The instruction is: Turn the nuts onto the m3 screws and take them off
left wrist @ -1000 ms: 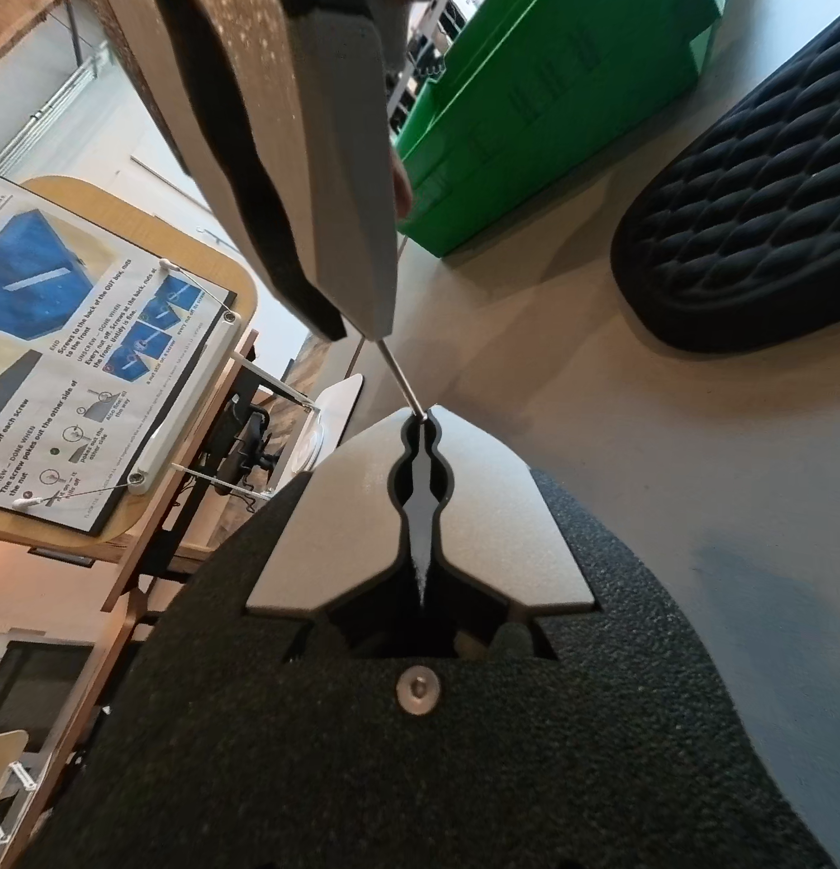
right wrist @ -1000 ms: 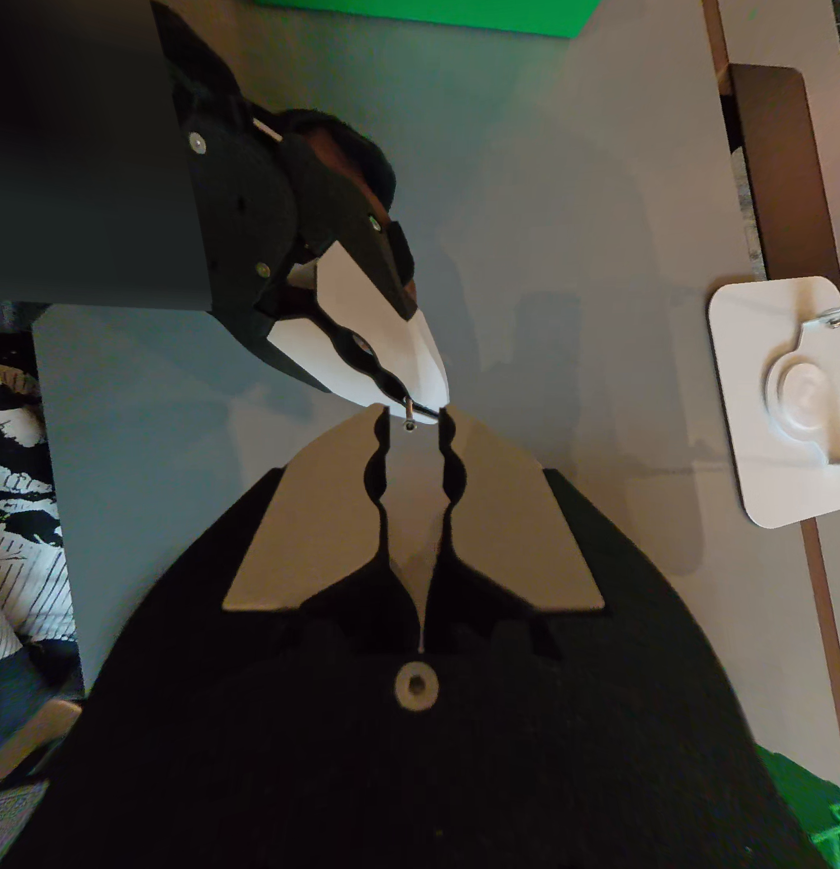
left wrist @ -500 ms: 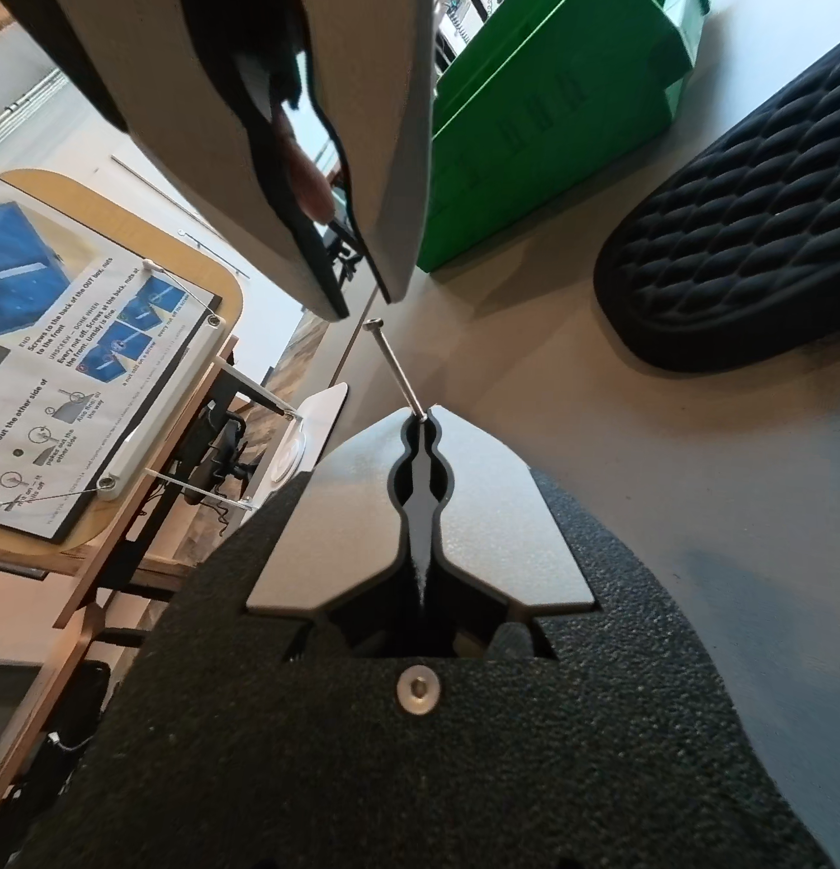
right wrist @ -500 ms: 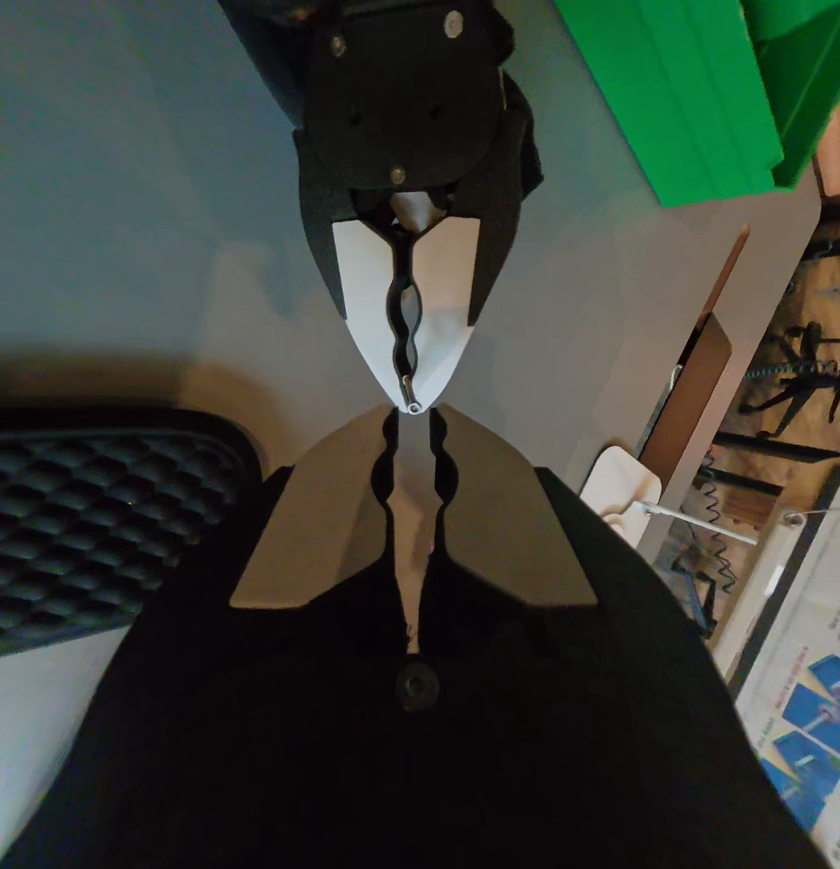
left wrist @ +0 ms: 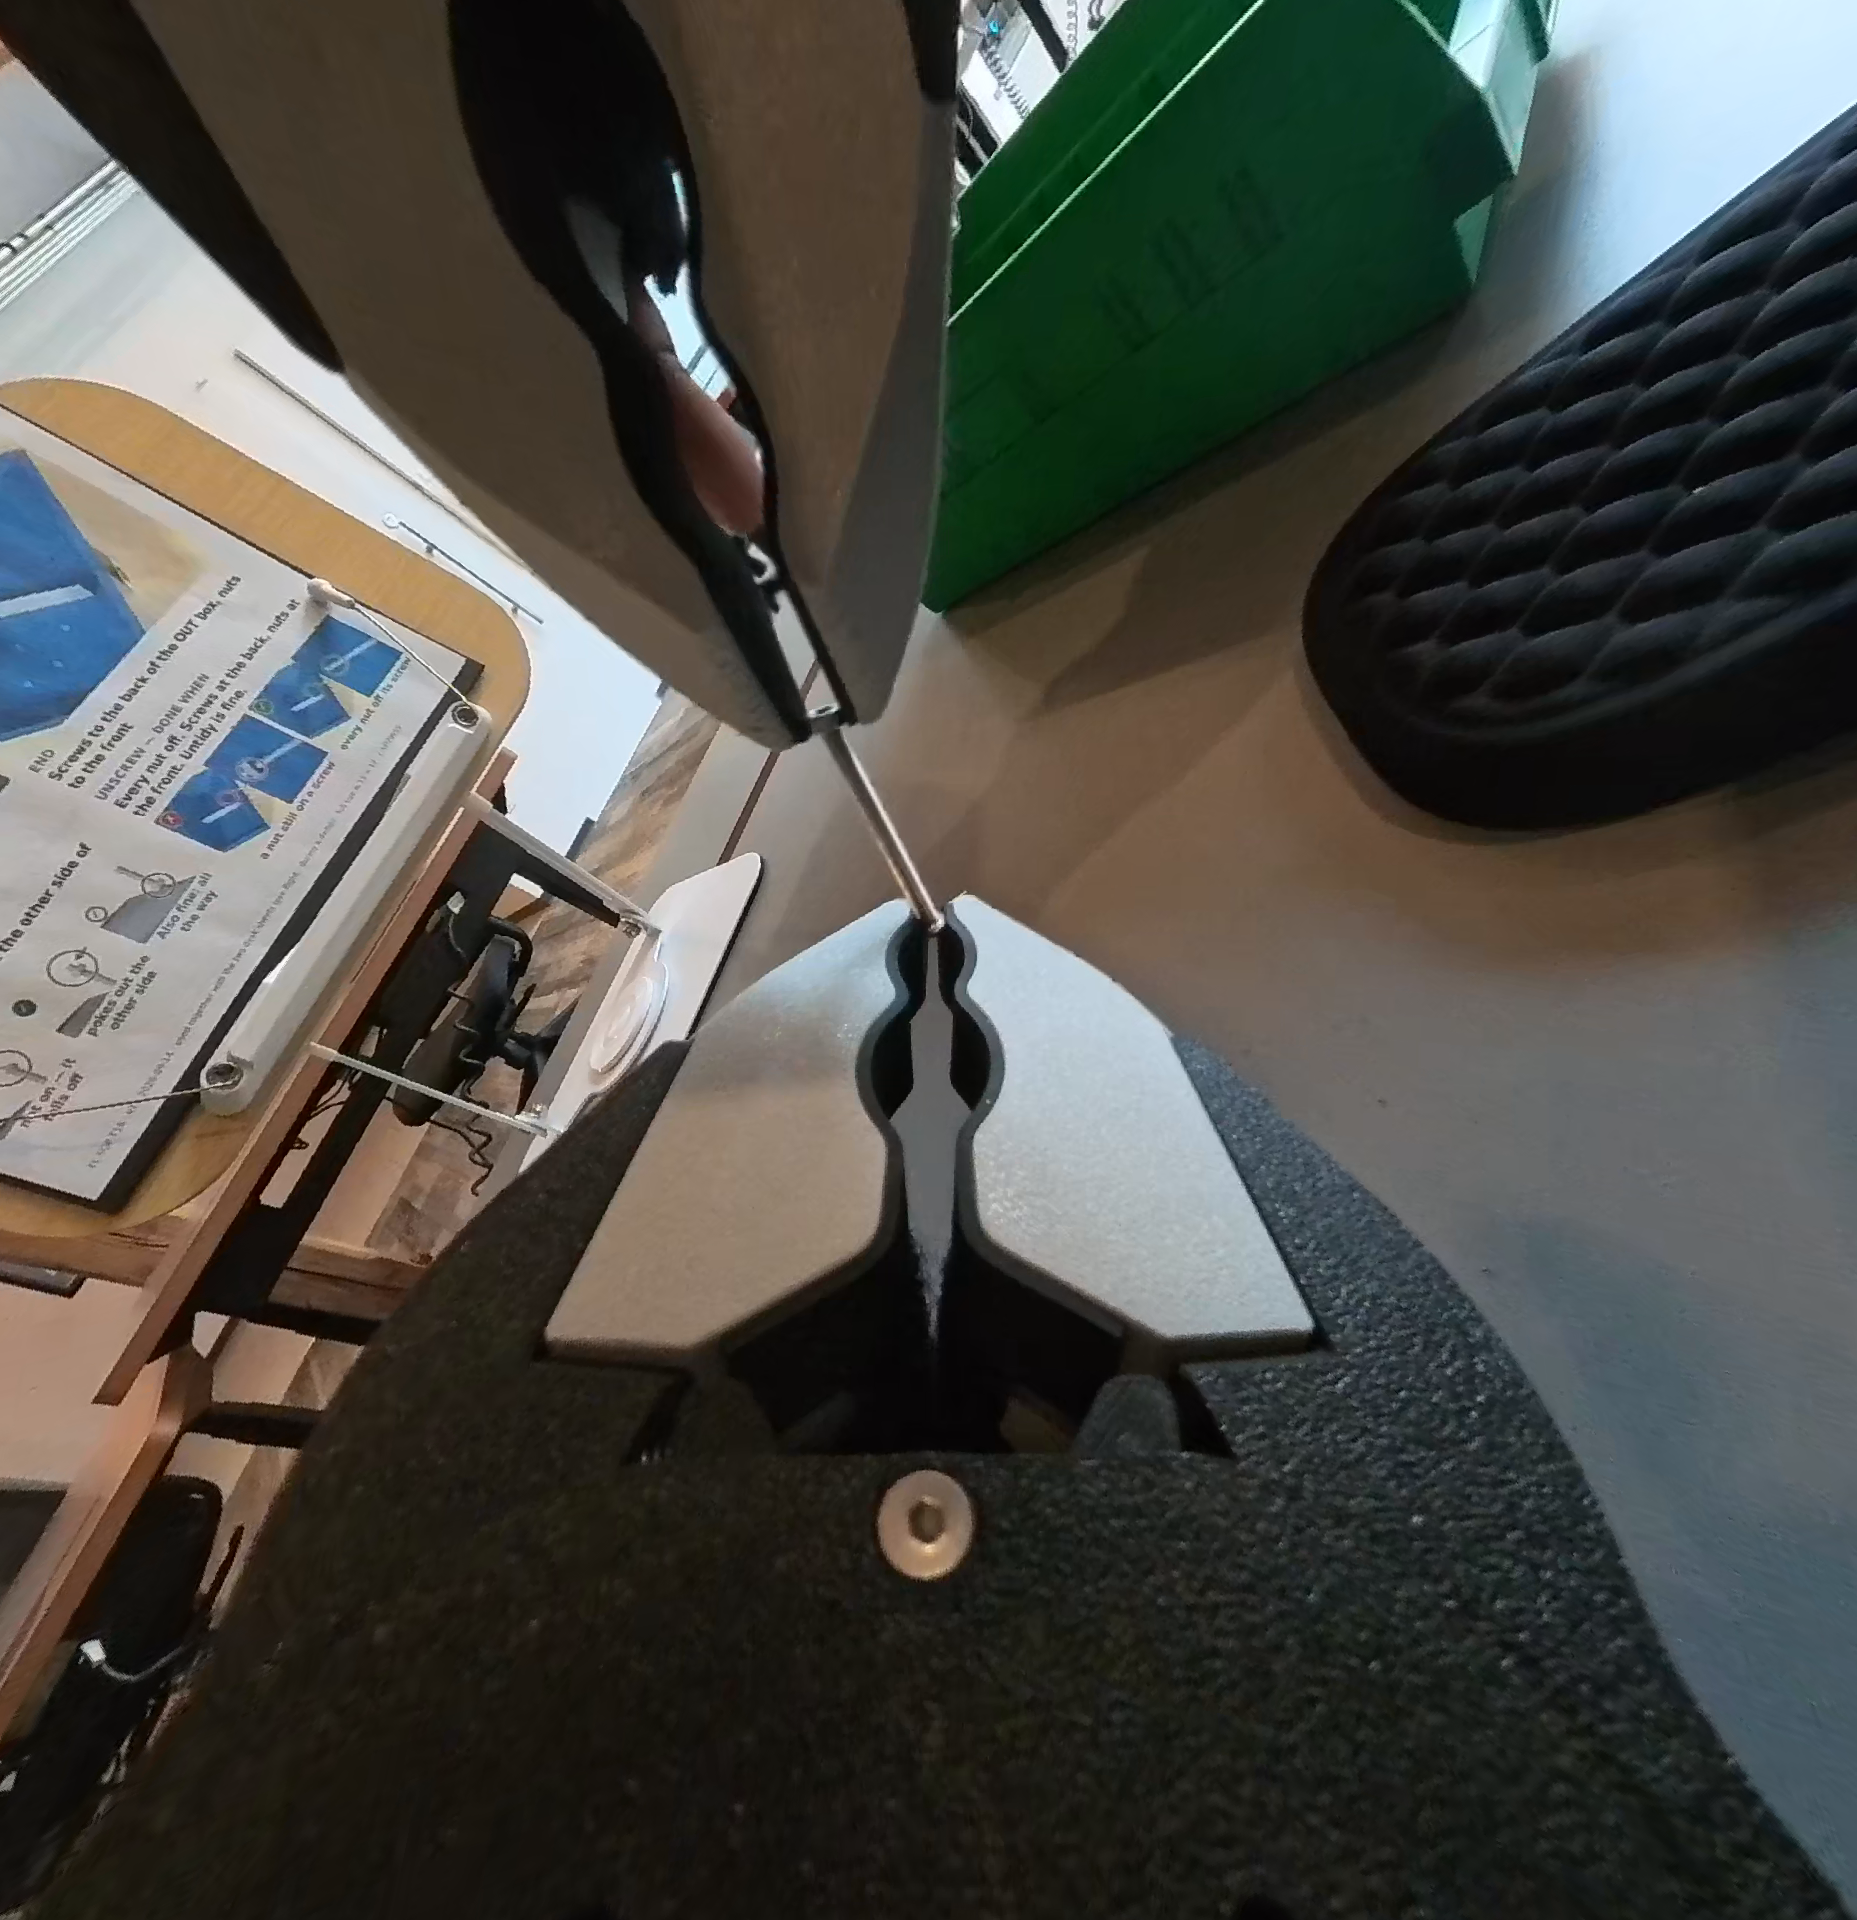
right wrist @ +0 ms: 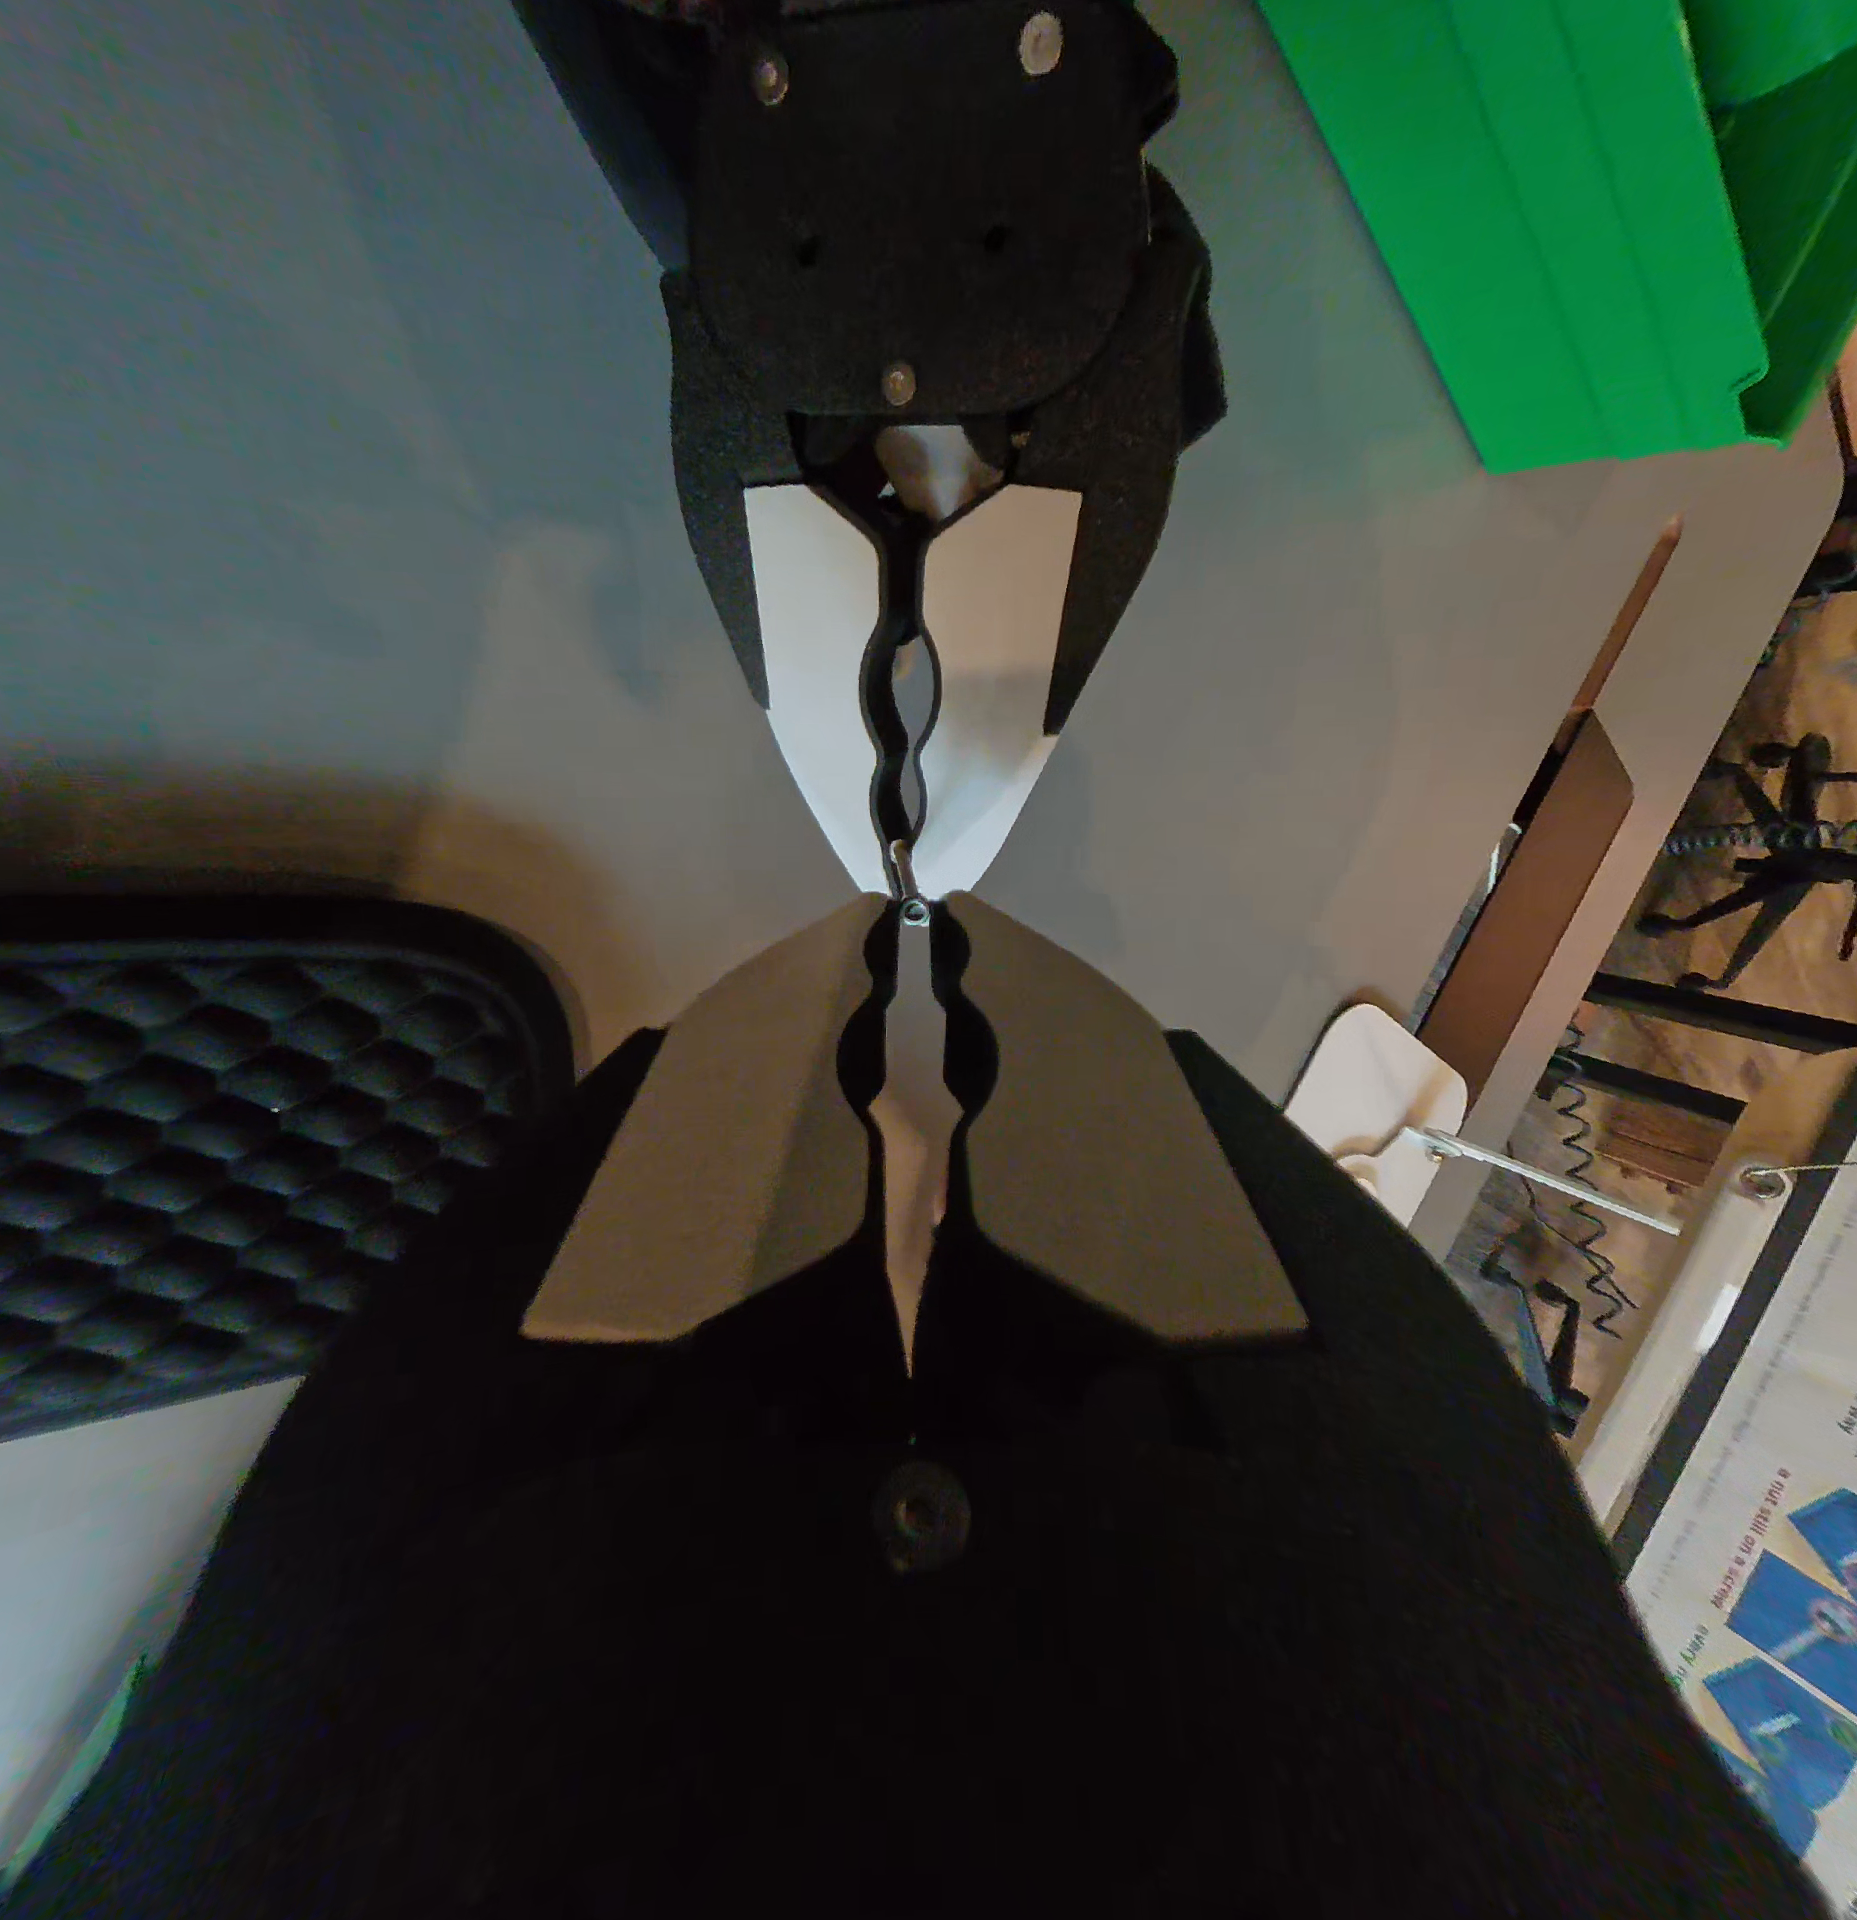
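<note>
My left gripper is shut on one end of a thin silver screw, which sticks out up and to the left above the grey table. My right gripper faces it tip to tip and is shut on a small silver nut at the screw's far end. In the left wrist view the right gripper comes down from the top, with the nut pinched between its tips. In the right wrist view the left gripper comes from above, with the screw in its tips.
Green bins stand at the back of the table. A black honeycomb pad lies beside the grippers. An instruction sheet on a wooden board and a white stand base are off the table's edge. Left tips to right tips: about 5 cm.
My right gripper swung round to face the left one, moved onto the screw's free end and closed its jaws on the nut. The left gripper kept hold of the screw.
</note>
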The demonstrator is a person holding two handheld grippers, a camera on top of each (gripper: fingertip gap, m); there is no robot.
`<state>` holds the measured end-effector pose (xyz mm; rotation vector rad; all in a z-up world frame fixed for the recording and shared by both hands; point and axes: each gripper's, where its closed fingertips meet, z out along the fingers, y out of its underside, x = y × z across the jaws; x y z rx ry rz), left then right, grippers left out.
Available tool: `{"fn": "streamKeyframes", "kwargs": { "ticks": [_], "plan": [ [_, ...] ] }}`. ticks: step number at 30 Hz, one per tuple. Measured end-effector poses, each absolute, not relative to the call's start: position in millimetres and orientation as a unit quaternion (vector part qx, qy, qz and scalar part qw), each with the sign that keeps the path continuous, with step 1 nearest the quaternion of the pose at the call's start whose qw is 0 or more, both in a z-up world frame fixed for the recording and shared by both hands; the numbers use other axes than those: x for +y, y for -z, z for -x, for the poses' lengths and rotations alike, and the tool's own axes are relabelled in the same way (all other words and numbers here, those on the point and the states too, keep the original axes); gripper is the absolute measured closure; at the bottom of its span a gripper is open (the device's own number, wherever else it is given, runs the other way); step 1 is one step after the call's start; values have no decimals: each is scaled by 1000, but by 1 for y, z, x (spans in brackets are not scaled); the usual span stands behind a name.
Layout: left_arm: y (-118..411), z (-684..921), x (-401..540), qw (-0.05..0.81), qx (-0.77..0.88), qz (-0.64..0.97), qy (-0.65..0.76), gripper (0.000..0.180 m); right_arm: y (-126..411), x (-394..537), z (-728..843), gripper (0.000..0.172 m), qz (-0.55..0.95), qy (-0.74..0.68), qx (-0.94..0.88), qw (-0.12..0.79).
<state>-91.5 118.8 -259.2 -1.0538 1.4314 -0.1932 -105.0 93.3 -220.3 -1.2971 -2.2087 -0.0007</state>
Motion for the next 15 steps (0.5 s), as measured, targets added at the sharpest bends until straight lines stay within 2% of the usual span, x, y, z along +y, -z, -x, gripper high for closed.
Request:
{"fn": "streamKeyframes", "kwargs": {
  "ticks": [15],
  "plan": [
    [265,84,95,600,669,416,138,180,226,73,99,167,437,-13,-873,217]
  ]
}}
